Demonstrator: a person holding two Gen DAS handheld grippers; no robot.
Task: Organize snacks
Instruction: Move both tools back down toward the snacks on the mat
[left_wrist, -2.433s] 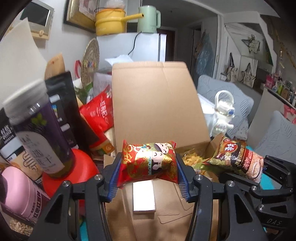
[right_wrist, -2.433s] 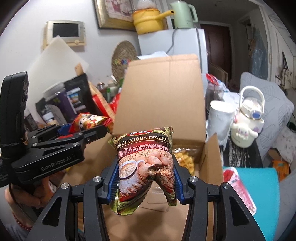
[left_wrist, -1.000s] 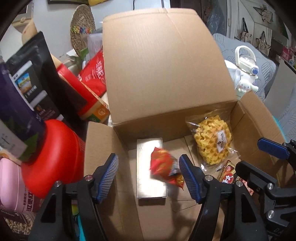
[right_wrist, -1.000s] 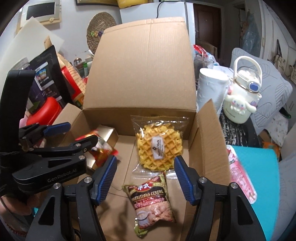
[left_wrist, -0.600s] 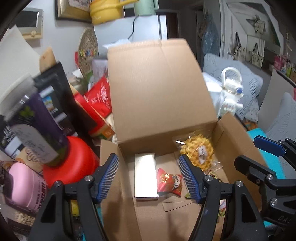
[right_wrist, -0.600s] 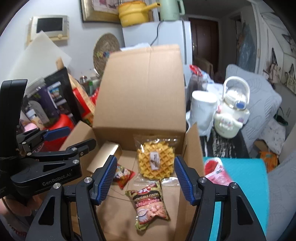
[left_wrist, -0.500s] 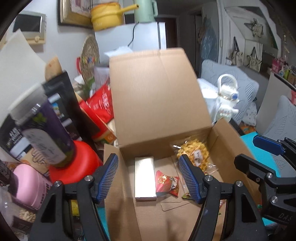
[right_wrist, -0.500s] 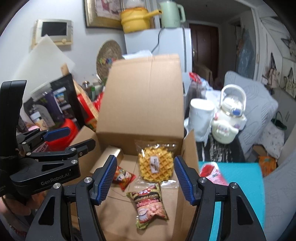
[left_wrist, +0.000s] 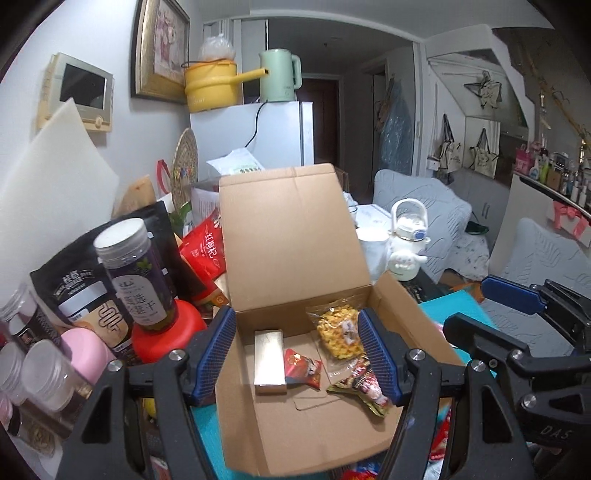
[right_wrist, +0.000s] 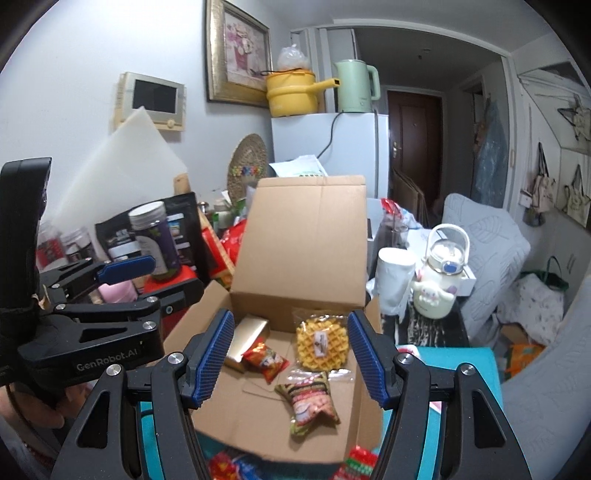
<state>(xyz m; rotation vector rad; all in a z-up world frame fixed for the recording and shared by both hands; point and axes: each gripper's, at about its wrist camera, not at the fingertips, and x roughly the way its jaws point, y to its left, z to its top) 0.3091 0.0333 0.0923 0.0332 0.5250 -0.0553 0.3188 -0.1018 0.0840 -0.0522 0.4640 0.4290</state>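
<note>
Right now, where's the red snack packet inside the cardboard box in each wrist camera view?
Left wrist view: the red snack packet lies low centre on the box floor, right beside the gold box.
Right wrist view: the red snack packet lies left of centre on the box floor, again next to the gold box.
Shared landmark: the bagged waffle, to the packet's right in both.

- The cardboard box (left_wrist: 295, 236) is showing matt brown corrugated board.
- The gold box (left_wrist: 269, 356) inside it is gleaming like metallic foil.
- The red snack packet (right_wrist: 266, 360) and the cereal packet (right_wrist: 310, 402) are shining as glossy printed film.
- The waffle bag (right_wrist: 322, 341) is looking like clear, crinkled plastic.
- The left gripper (left_wrist: 297, 354) is showing matt black plastic with ribbed blue pads (left_wrist: 218, 350).
- The purple-label jar (left_wrist: 135, 273) is looking like clear plastic.
</note>
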